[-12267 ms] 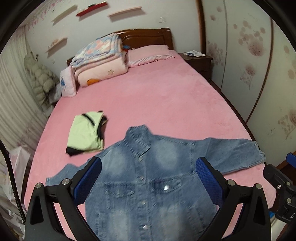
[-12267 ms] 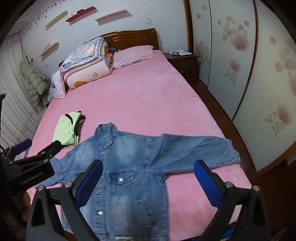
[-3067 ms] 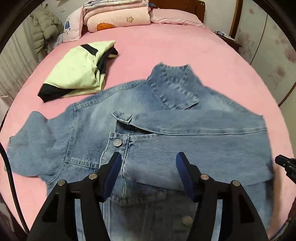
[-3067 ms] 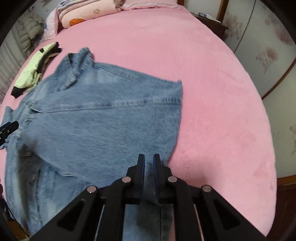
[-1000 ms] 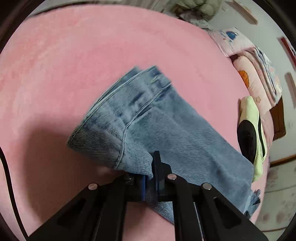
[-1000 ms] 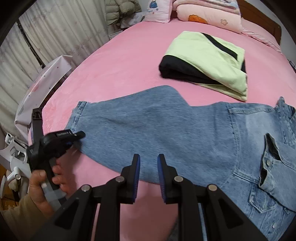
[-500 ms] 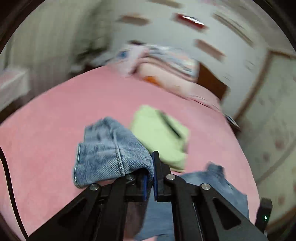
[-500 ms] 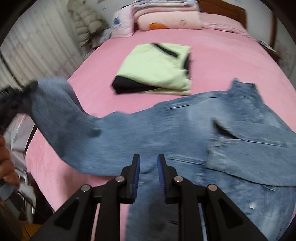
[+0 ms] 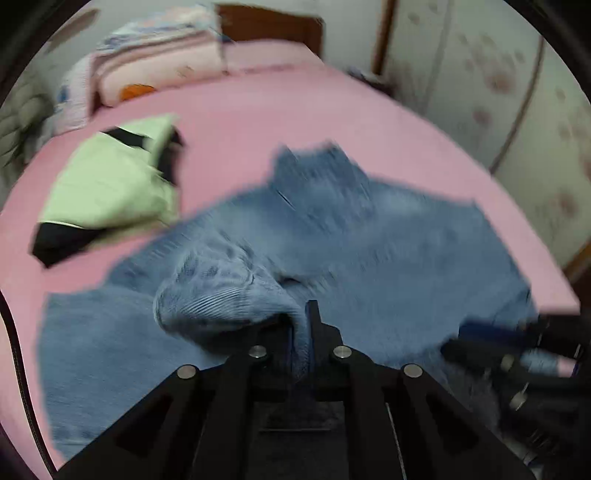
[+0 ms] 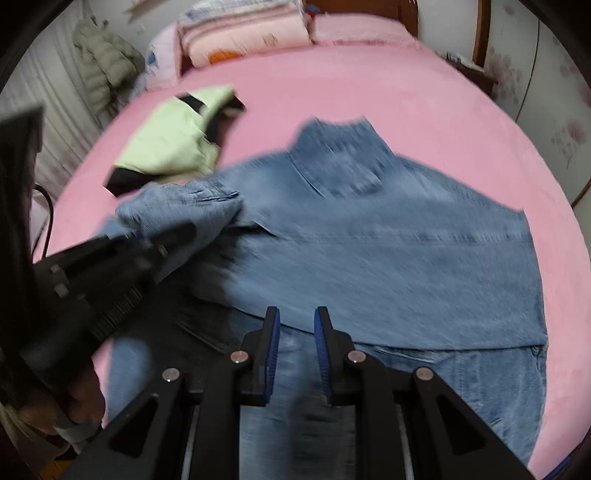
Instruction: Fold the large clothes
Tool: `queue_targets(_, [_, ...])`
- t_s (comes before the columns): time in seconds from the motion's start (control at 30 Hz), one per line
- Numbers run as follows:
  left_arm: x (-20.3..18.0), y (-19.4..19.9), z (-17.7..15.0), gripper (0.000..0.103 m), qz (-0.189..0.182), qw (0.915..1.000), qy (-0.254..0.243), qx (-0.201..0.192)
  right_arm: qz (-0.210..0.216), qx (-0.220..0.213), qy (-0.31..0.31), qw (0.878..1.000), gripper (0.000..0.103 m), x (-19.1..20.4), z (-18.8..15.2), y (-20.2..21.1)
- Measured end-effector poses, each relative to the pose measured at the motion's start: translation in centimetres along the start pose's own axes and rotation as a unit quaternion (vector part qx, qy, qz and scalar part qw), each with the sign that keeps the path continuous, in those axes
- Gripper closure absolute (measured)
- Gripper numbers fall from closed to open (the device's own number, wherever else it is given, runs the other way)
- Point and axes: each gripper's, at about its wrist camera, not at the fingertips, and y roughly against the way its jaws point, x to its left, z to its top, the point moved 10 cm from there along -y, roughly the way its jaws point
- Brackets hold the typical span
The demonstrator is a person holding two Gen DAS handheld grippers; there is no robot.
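Observation:
A blue denim jacket (image 10: 388, 236) lies on the pink bed (image 10: 369, 85), its right sleeve folded across the front. My left gripper (image 9: 301, 325) is shut on the cuff of the left sleeve (image 9: 221, 291) and holds it above the jacket body (image 9: 388, 240). The right wrist view shows that gripper (image 10: 147, 240) with the sleeve cuff (image 10: 181, 206) at the left. My right gripper (image 10: 294, 325) hovers over the lower jacket with its jaws a narrow gap apart and nothing between them. It also shows blurred in the left wrist view (image 9: 509, 343).
A folded light-green and black garment (image 10: 173, 144) lies on the bed left of the jacket, also in the left wrist view (image 9: 107, 184). Folded quilts and pillows (image 10: 251, 33) are stacked at the headboard. A padded coat (image 10: 103, 62) hangs at far left.
My left gripper has carried the sleeve cuff from the left of the bed inward over the jacket body. My right gripper has stayed slightly open above the lower jacket.

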Motion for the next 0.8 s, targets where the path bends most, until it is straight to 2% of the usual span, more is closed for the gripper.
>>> queue_targets(0.07, [-1.8, -1.2, -1.9, 0.075, -0.005, 0.9997, -0.005, 0.021, 0.016, 0.022, -0.008, 1.000, 0.084, -1.4, -0.4, -1.2])
queue_targets(0.13, [-2.6, -2.1, -3.0, 0.065, -0.025, 0.9989, 0.005, 0.039, 0.040, 0.034, -0.015, 0.999, 0.084, -2.2, -0.3, -1.9])
queue_targets(0.2, [-2.5, -1.2, -3.8, 0.063, -0.045, 0.9978, 0.023, 0.043, 0.060, 0.031, -0.016, 0.998, 0.084, -2.3, 0.3, -2.0])
queue_targets(0.27, [-2.0, 0.6, -4.0, 0.056, -0.057, 0.9968, 0.041, 0.037, 0.090, 0.029, -0.011, 0.996, 0.078, -1.7, 1.1, -2.0])
queue_targets(0.3, [-1.4, 1.9, -3.9, 0.053, -0.060, 0.9964, 0.053, 0.028, 0.102, 0.029, -0.007, 0.994, 0.068, -1.4, 1.5, -2.0])
queue_targets(0.33, [-0.8, 2.8, -3.7, 0.045, -0.059, 0.9961, 0.062, 0.022, 0.118, 0.028, -0.002, 0.993, 0.060, -0.9, 2.1, -1.9])
queue_targets(0.37, [0.2, 4.2, -3.7, 0.039, -0.051, 0.9961, 0.070, 0.014, 0.130, 0.030, 0.001, 0.991, 0.057, -0.5, 2.4, -1.9])
queue_targets(0.47, [3.7, 8.0, -4.5, 0.038, -0.012, 0.9959, 0.090, -0.004, 0.164, 0.043, -0.003, 0.986, 0.055, 0.4, 3.3, -2.6])
queue_targets(0.57, [7.4, 9.9, -6.1, 0.038, 0.038, 0.9932, 0.110, 0.004, 0.174, 0.069, -0.003, 0.982, 0.054, 0.8, 3.6, -4.2])
queue_targets(0.67, [11.5, 10.1, -9.1, 0.038, 0.093, 0.9854, 0.139, 0.032, 0.176, 0.084, 0.001, 0.981, 0.054, 0.7, 3.5, -5.7])
queue_targets(0.8, [14.7, 9.3, -12.5, 0.038, 0.124, 0.9735, 0.184, 0.057, 0.191, 0.108, -0.013, 0.976, 0.054, 0.0, 3.2, -8.3])
